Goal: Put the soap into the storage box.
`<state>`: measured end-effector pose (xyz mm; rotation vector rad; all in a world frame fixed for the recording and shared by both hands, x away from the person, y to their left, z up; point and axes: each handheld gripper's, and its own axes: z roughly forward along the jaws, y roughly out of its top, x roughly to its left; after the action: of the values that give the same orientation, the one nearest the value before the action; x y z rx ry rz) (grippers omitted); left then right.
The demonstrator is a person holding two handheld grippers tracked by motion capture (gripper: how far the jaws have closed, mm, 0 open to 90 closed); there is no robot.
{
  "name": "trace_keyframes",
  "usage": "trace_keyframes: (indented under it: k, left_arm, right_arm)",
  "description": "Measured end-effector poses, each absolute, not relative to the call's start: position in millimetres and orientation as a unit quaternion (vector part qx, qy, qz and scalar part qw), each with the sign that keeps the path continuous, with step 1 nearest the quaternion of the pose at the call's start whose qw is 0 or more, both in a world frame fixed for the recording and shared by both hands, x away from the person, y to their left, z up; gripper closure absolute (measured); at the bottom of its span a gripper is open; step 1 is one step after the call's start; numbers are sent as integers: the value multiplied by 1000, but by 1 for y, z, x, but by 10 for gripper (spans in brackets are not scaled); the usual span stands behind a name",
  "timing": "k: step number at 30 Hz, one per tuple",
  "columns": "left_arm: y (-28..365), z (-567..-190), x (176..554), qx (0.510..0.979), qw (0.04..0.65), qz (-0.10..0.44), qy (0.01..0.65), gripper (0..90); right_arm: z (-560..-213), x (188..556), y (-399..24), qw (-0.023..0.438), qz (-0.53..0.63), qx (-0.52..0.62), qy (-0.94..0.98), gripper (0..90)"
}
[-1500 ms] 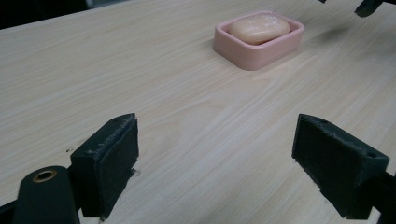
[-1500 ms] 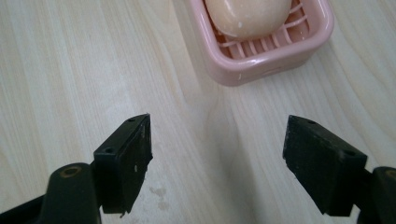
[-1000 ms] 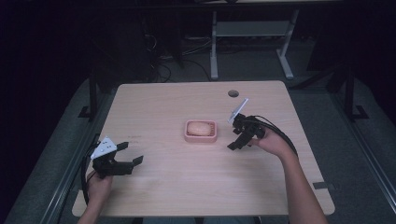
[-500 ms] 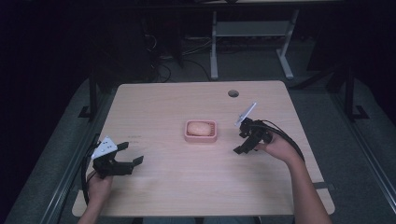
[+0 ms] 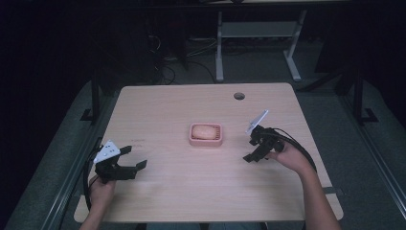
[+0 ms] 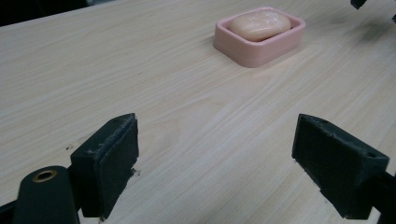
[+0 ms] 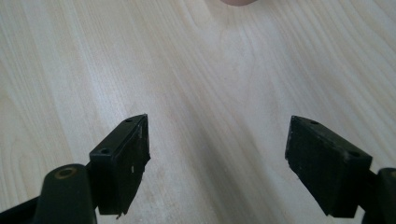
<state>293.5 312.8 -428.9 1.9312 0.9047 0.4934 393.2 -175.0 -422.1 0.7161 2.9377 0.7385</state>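
the soap (image 5: pixel 205 131) lies in its pink dish (image 5: pixel 206 142), just ahead and to the side of our right gripper (image 5: pixel 252 151); we judge the work there looks done. both this one and the left gripper (image 5: pixel 135 157) are spread wide and hold nothing

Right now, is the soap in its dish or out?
In. The soap lies inside the pink dish, its rim all around.

No readable text, label or number appears anywhere.
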Motion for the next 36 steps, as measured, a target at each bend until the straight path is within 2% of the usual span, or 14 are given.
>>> trace_keyframes:
  k: [36]
  left_arm:
    - [312,-430,292,786,456,201,366,143]
  right_arm:
    - [-443,338,-212,24,269,269,925,215]
